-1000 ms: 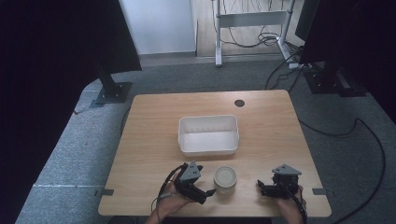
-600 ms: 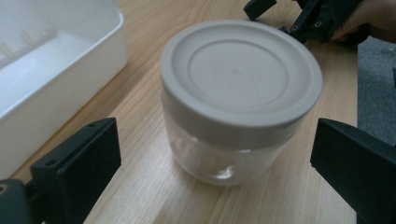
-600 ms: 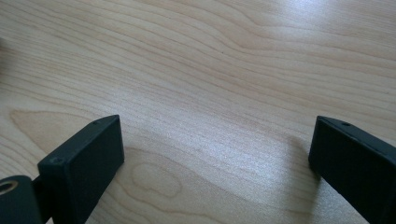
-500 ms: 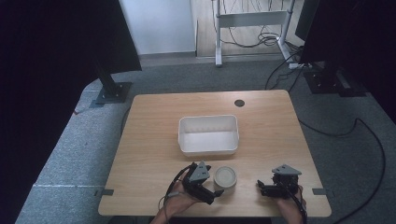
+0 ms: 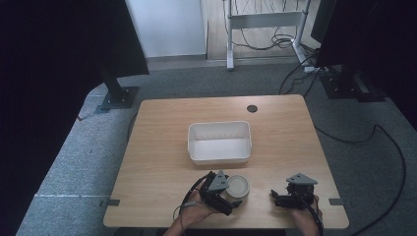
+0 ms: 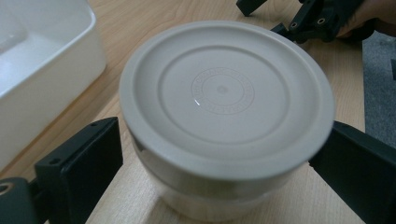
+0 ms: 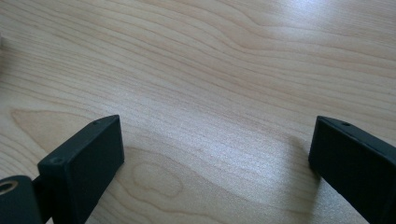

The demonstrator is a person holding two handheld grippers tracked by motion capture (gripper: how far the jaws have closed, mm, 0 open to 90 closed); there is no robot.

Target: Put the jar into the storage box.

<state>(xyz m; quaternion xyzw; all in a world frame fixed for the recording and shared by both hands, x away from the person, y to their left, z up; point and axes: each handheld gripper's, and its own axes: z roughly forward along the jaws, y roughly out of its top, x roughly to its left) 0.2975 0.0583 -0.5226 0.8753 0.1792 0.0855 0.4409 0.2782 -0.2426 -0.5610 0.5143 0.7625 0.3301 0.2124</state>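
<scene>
While the left gripper straddles the round grey lidded container near the front edge of the light wooden counter, its jaws stand wide, one on each side of the tub, and nothing is clamped yet. In the left gripper view the container sits between the two black jaws; the left jaw seems clear of the wall, while the right one looks very close to the lid's rim, and I cannot tell whether it touches. The tub stands upright on the wood with its flat lid on, which suits a sideways pinch below the rim, and that is likely why the gripper comes in low and level with the body.

Just behind the tub, a little toward the middle of the counter, lies the white rectangular plastic tray, empty and near but not touching; it appears at the left edge of the left gripper view. Judging by its closeness, it is a probable place to put the tub.

Further right, the right gripper rests near the front edge, well apart from the container. Its jaws are spread with bare wood between them, so it seems parked out of the way while the left hand works.
</scene>
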